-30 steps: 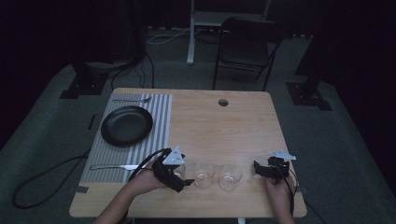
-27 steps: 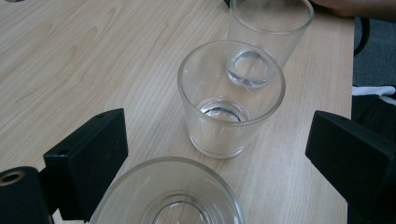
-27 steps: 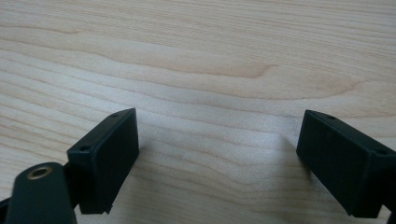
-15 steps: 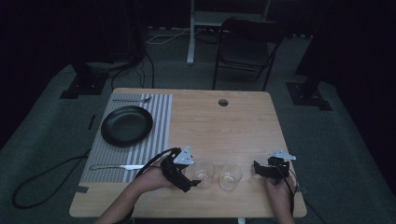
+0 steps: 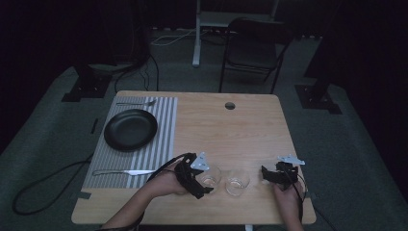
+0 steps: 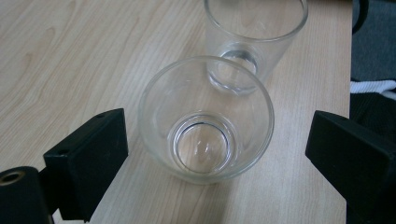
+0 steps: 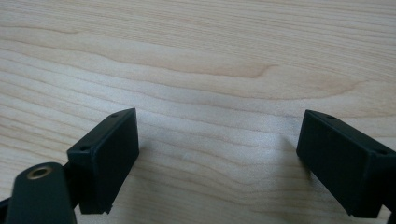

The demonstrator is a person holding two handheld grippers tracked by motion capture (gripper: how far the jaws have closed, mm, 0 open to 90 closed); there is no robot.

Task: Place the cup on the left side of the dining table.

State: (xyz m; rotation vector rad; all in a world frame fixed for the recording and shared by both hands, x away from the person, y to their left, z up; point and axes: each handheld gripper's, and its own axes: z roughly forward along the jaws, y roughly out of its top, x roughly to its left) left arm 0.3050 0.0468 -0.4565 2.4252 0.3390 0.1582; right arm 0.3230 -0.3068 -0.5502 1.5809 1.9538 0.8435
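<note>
1. Since half a second ago the left gripper [image 5: 206, 182] has slid further right along the near edge of the wooden table [image 5: 240, 130], so that it now reaches the nearer glass [image 5: 210, 176]; the right gripper [image 5: 267, 174] has stayed where it was.
2. In the left gripper view the left gripper [image 6: 219, 149] has its jaws spread wide, one on each side of the nearer glass [image 6: 206, 119]. A clear gap shows on both sides, so it grips nothing.
3. The right gripper [image 7: 218, 154] is also wide open in its own view, with bare wood between the jaws and nothing held.
4. The nearer glass stands upright and empty between the left jaws. The second glass [image 6: 254, 39] stands upright just beyond it, very close; whether they touch cannot be told.
5. From above, the second glass [image 5: 237, 182] sits between the two grippers, apart from the right one.
6. Further left, a striped placemat [image 5: 166, 125] carries a black plate [image 5: 130, 129], a fork [image 5: 136, 103] at its far edge and a knife [image 5: 126, 172] near its front edge.
7. A folding chair [image 5: 254, 48] stands on the floor beyond the table.
</note>
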